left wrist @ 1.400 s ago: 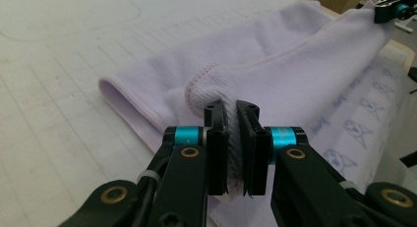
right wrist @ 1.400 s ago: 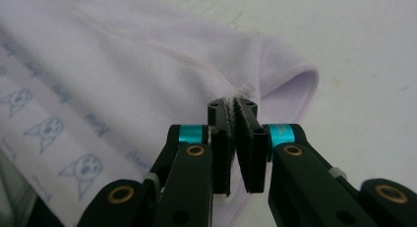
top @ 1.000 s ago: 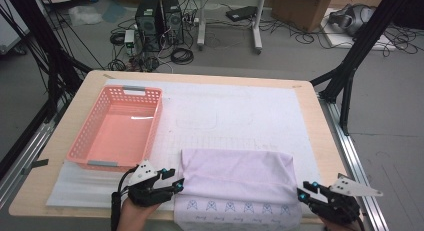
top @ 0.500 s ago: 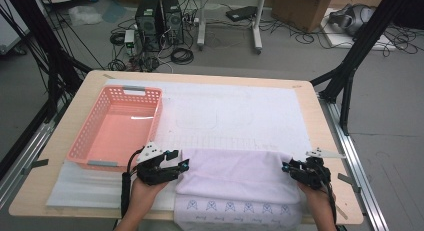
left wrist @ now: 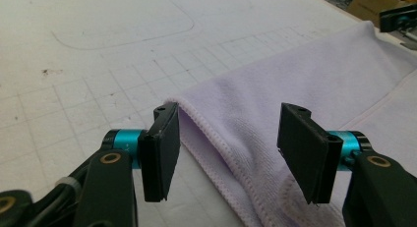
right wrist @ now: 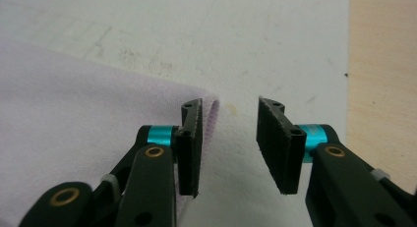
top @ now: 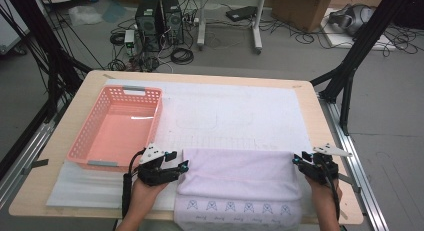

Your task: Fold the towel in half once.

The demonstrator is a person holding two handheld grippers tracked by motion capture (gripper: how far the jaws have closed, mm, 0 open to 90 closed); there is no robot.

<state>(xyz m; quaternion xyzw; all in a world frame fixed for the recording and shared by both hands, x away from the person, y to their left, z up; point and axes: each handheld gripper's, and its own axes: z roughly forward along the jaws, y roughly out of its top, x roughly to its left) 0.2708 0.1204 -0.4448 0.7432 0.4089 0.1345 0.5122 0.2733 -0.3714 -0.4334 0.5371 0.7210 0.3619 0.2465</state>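
A: Both hands have come up from the bottom edge to the towel's (top: 239,176) far corners since the earlier frames; towel itself unmoved. Entry one, the towel?

B: Lilac, folded once, lower centre of the high view on the white mat (top: 235,116), its patterned hem hanging off the table's (top: 75,106) near edge.

A: Entry two, left gripper (top: 170,170)?

B: At the towel's left fold. Jaws spread and just been opening; in the left gripper view the hemmed corner lies between the pads, brushing the left one, not pinched.

A: Entry three, right gripper (top: 305,161)?

B: At the right fold. Jaws apart, just reopened after a brief closing; in the right gripper view the towel's edge sits beside the left pad, and the gap holds bare mat.

A: Other stock?

B: Pink basket (top: 117,126), upper left, apparently empty.

A: Risks?

B: As I judge it, the right jaws closing now would miss the cloth or catch one layer. One corner held and one not would drag the fold askew. A shallow left bite could slip off the thick hem.
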